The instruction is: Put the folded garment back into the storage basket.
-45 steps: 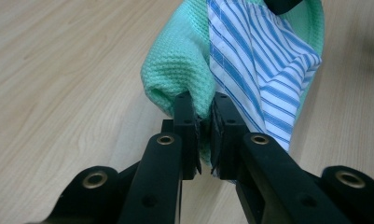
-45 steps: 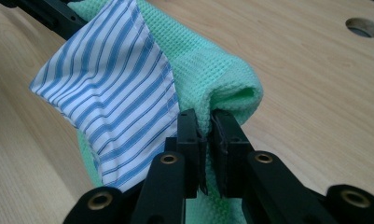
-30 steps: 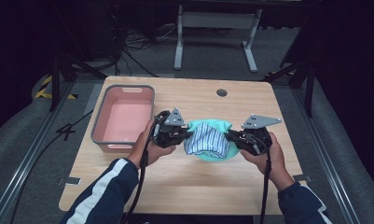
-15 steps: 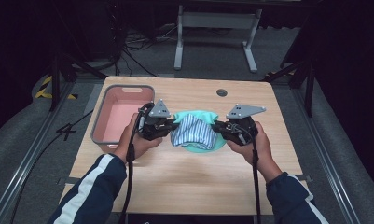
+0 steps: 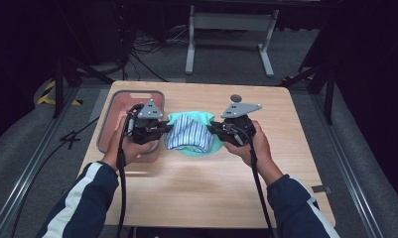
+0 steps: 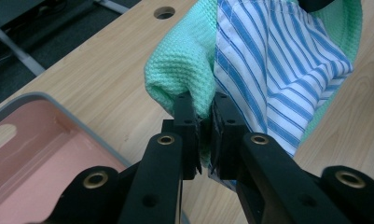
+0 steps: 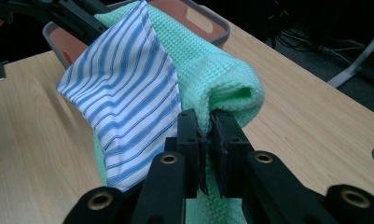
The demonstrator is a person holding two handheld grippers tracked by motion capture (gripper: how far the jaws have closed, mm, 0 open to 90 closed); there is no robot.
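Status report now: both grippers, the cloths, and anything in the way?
Left gripper and right gripper shut on green cloth. Striped cloth on top. Pink bin beside, left.

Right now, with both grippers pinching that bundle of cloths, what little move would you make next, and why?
Probably carry it sideways toward the pink bin. The left gripper and right gripper are each shut on a fold of the green cloth, with the striped cloth draped over it. The bundle hangs between them, and the bin lies just beside the left gripper.

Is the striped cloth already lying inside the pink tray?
No, the striped cloth hangs beside the pink tray, over the table.
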